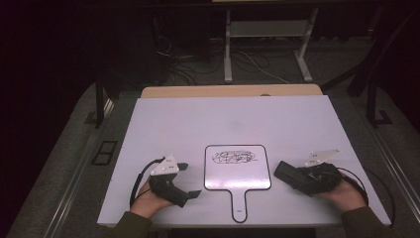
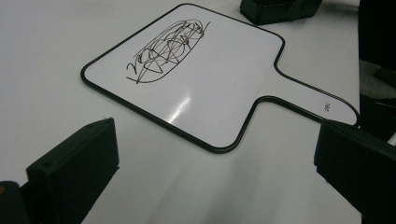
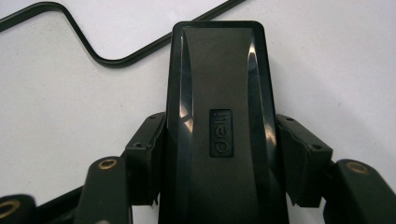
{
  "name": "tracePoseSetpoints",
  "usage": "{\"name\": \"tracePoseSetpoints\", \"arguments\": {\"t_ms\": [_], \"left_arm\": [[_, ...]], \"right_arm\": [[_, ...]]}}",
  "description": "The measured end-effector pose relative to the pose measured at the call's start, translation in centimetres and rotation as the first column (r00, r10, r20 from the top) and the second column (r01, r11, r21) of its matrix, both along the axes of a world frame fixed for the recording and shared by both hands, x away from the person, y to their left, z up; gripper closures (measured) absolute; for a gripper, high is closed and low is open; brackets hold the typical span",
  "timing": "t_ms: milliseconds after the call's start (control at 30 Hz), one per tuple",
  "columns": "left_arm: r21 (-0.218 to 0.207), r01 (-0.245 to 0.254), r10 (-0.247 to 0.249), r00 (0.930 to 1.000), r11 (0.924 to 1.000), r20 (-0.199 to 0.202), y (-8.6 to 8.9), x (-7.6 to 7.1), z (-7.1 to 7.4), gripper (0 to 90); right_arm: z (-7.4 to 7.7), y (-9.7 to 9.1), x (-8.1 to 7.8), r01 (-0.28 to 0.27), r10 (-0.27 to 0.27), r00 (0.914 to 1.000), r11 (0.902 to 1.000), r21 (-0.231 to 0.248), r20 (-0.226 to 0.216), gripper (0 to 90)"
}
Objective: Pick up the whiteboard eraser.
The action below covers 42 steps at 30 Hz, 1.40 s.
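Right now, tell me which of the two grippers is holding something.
The right gripper, beside the whiteboard, is shut on a black eraser. The left gripper stands open with nothing between its jaws.

- The paddle whiteboard (image 1: 237, 173) lies flat on the tabletop (image 1: 223, 119), near its front edge, handle toward the person.
- A scribble (image 1: 234, 157) sits on the whiteboard's far half.
- The left gripper (image 1: 190, 181) rests on the tabletop just left of the whiteboard, jaws wide apart.
- The right gripper (image 1: 292, 176) rests just right of the whiteboard, its jaws clamped on an eraser (image 1: 286, 172) that points toward the whiteboard.
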<state>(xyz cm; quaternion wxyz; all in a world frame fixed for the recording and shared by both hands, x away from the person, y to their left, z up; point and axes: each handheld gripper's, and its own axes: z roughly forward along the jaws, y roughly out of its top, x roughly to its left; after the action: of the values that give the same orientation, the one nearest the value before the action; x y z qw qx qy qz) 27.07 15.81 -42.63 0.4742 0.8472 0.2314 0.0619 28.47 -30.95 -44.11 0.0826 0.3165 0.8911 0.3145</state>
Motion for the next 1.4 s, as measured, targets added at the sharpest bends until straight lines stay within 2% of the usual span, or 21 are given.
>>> {"name": "tracePoseSetpoints", "arguments": {"t_ms": [267,567,833,867,1100,1400], "left_arm": [[0.002,0.002,-0.002,1.0000,1.0000,-0.002,0.0,0.0,0.0,0.0],[-0.004,0.000,0.000,1.0000,1.0000,-0.005,0.1,0.1,-0.1,0.0],[-0.008,-0.007,0.007,0.9999,0.9999,-0.007,-0.1,0.1,-0.2,0.0],[-0.003,-0.009,0.009,0.9999,1.0000,-0.007,-0.1,0.2,-0.2,0.0],[-0.001,0.008,-0.008,0.9999,1.0000,-0.014,-0.4,0.2,-0.4,0.0],[-0.004,0.004,-0.004,0.9999,1.0000,-0.017,-0.5,0.0,-0.2,0.0]], "right_arm": [[0.3,0.0,0.4,-0.005,0.005,0.9993,1.0000,0.005,-0.038,38.4],[1.2,0.2,0.4,-0.004,0.004,0.9998,0.9999,0.015,-0.017,38.5],[2.4,1.4,1.5,-0.007,0.007,1.0000,0.9991,0.042,-0.003,38.5],[2.6,1.8,2.0,-0.010,0.010,0.9999,0.9987,0.049,0.000,38.5],[3.2,3.6,3.5,-0.022,0.022,0.9997,0.9987,0.046,0.012,38.5],[3.7,5.4,5.0,-0.029,0.028,0.9993,0.9986,0.044,0.024,38.4]]}}
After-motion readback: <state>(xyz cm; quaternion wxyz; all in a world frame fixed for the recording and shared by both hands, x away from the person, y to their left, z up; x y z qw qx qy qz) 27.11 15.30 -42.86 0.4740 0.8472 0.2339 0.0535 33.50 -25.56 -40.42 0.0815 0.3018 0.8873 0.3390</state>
